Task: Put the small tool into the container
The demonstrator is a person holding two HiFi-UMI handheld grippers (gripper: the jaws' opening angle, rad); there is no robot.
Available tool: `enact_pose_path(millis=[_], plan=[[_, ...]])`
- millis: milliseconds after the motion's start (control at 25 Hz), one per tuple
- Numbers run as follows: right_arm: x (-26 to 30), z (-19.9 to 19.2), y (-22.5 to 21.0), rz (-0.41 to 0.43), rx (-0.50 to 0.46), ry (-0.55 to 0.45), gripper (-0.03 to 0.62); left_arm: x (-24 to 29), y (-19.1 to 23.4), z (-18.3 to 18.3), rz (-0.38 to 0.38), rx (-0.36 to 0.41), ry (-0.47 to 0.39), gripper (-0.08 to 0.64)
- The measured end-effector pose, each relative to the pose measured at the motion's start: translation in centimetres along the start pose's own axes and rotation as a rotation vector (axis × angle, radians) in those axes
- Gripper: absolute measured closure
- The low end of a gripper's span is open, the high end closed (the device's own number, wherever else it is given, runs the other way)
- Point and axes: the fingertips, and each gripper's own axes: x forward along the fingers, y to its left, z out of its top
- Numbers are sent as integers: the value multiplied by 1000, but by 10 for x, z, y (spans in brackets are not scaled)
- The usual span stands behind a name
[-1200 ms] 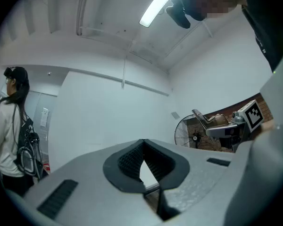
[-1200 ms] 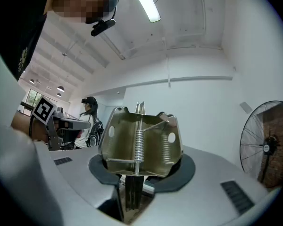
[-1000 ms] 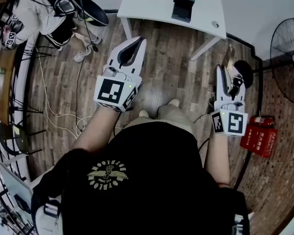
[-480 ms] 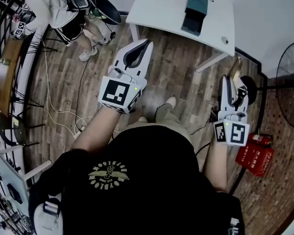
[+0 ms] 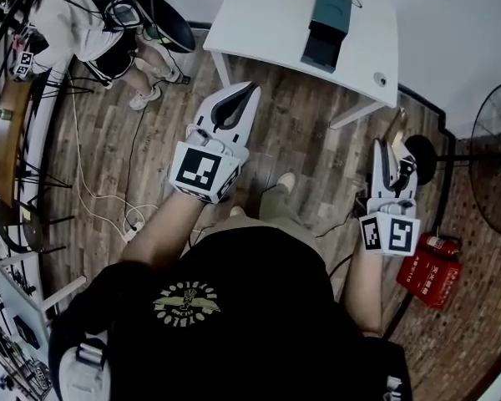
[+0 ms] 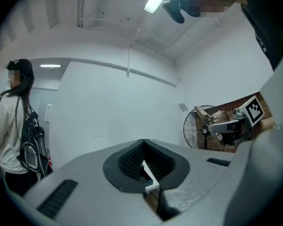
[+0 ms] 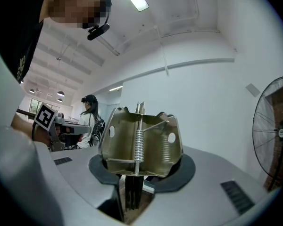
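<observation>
A brass-coloured metal spring clamp, the small tool (image 7: 140,142), stands upright between the jaws of my right gripper (image 7: 137,169), which is shut on its lower end. In the head view this right gripper (image 5: 392,143) is held at waist height on the right, with the tool (image 5: 395,126) poking past its tips. My left gripper (image 5: 250,88) is raised in front of me, shut, with nothing between its ribbed pads (image 6: 132,160). A teal box, the container (image 5: 326,25), lies on a white table (image 5: 259,15) ahead, out of reach of both grippers.
A standing fan (image 5: 499,153) and a red fire-extinguisher box (image 5: 431,269) are on the right by a brick strip. Another person (image 5: 71,23) stands at the far left near racks and equipment. White cables (image 5: 88,192) trail over the wooden floor.
The white table and teal box have come further into view and nearer. Both grippers have kept their pose, and the right one still holds the clamp.
</observation>
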Motion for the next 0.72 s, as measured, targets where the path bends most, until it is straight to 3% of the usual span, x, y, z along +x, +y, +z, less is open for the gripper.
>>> enact_pose_path(millis=[720], plan=[[69, -26, -48, 72, -5, 49, 449, 94, 7, -31, 5, -6, 59, 552]])
